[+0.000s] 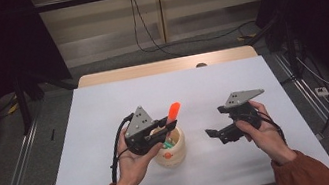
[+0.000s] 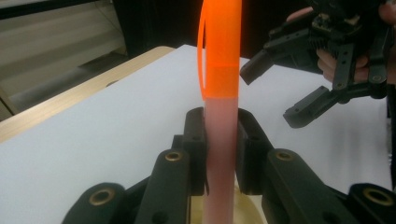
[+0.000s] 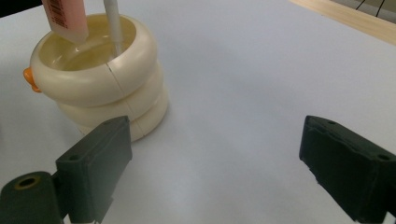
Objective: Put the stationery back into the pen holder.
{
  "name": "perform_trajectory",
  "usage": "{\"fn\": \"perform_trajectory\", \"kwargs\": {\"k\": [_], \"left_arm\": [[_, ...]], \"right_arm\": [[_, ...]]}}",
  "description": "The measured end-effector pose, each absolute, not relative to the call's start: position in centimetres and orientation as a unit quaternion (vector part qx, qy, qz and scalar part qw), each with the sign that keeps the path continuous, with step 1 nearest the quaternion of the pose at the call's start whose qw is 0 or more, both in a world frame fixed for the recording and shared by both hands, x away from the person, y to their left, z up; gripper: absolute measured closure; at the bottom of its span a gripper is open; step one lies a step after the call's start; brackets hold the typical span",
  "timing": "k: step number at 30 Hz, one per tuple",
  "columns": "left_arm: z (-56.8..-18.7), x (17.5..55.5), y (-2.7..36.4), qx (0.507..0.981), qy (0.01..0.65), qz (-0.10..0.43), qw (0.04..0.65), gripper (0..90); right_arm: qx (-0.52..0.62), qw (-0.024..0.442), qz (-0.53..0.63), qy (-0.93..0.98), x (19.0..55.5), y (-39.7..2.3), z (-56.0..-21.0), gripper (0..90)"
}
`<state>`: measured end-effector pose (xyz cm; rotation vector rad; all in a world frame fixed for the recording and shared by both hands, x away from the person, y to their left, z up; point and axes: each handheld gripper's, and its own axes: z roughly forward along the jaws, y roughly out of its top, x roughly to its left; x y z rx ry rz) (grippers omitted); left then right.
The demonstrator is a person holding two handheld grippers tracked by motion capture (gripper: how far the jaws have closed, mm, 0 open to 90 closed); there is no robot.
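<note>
A cream holder [image 1: 172,153] made of stacked rings stands on the white table, near its front. My left gripper [image 1: 166,123] is shut on a flat pink tool with an orange top [image 1: 174,111], which stands upright with its lower end in the holder. In the left gripper view the jaws press on the pink part of the tool [image 2: 222,93]. My right gripper [image 1: 212,135] is open to the right of the holder, low over the table, with nothing between its jaws. In the right gripper view the holder [image 3: 102,88] is at upper left, with the pink tool [image 3: 65,16] and a thin white stick [image 3: 113,25] inside.
The white table top [image 1: 105,112] is bare around the holder, and a wooden strip [image 1: 163,67] runs along its far edge. A small orange knob [image 3: 30,79] sticks out of the holder's side. Cables [image 1: 142,30] lie on the floor behind the table.
</note>
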<state>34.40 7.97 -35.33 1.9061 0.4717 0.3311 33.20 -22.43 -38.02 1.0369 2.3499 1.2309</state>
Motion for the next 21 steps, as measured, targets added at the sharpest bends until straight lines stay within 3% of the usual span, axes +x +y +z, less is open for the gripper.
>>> {"fn": "perform_trajectory", "kwargs": {"k": [7, 21], "left_arm": [[-35.5, 34.4, 8.1, 0.802, 0.202, 0.145, 0.543, 77.3], [-37.2, 34.8, 7.9, 0.790, 0.228, 0.131, 0.554, 77.3]], "right_arm": [[0.389, 0.184, 0.441, 0.788, 31.8, -24.1, -39.1, 9.4], [0.415, 0.199, 0.454, 0.763, 28.8, -26.7, -41.5, 8.6]]}}
